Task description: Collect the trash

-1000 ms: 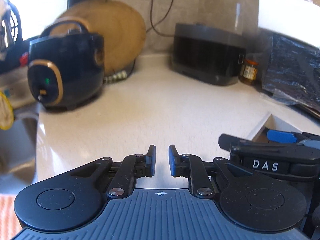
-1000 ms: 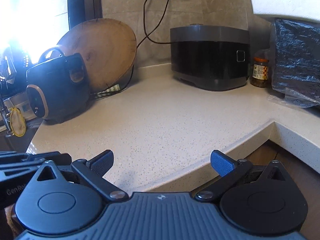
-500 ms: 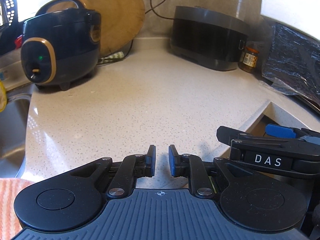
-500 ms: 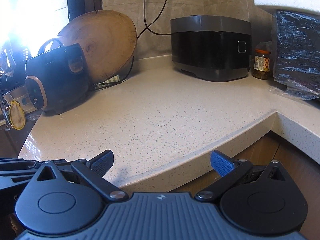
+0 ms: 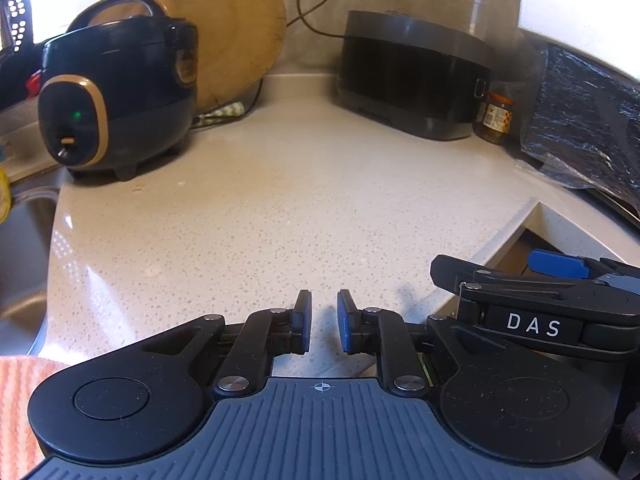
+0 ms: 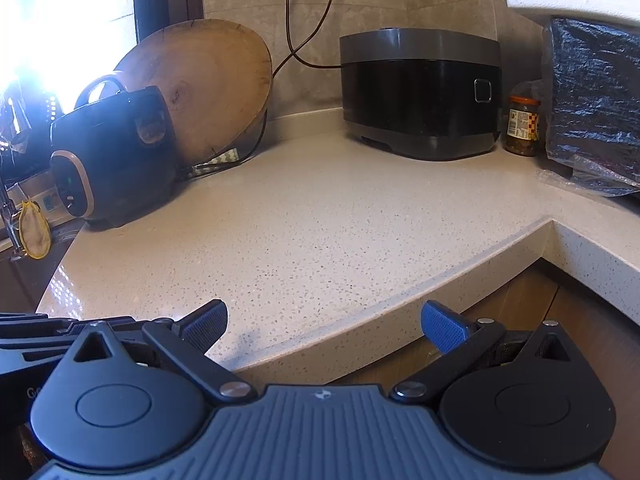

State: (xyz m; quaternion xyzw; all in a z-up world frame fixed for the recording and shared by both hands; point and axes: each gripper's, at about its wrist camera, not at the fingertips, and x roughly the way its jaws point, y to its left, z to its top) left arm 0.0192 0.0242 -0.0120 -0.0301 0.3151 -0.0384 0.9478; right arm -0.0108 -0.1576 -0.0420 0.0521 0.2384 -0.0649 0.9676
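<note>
My left gripper [image 5: 323, 322] hovers over the front of the speckled countertop [image 5: 280, 208], its blue pads nearly together with a narrow gap and nothing between them. My right gripper [image 6: 324, 326] is open and empty at the counter's curved front edge; it also shows in the left wrist view [image 5: 536, 292] to the right of the left one. A black plastic bag [image 6: 592, 104] lies at the right end of the counter. A few small crumbs [image 5: 138, 190] lie by the dark blue cooker. No other loose trash shows.
A dark blue rice cooker [image 5: 116, 104] stands at the left before a round wooden board [image 6: 208, 88]. A black and grey cooker [image 6: 420, 88] sits at the back, a jar [image 6: 522, 126] beside it. A sink [image 5: 20, 248] lies at far left.
Both views have shifted a little closer to the counter and its appliances. The jaws of both grippers stand as before.
</note>
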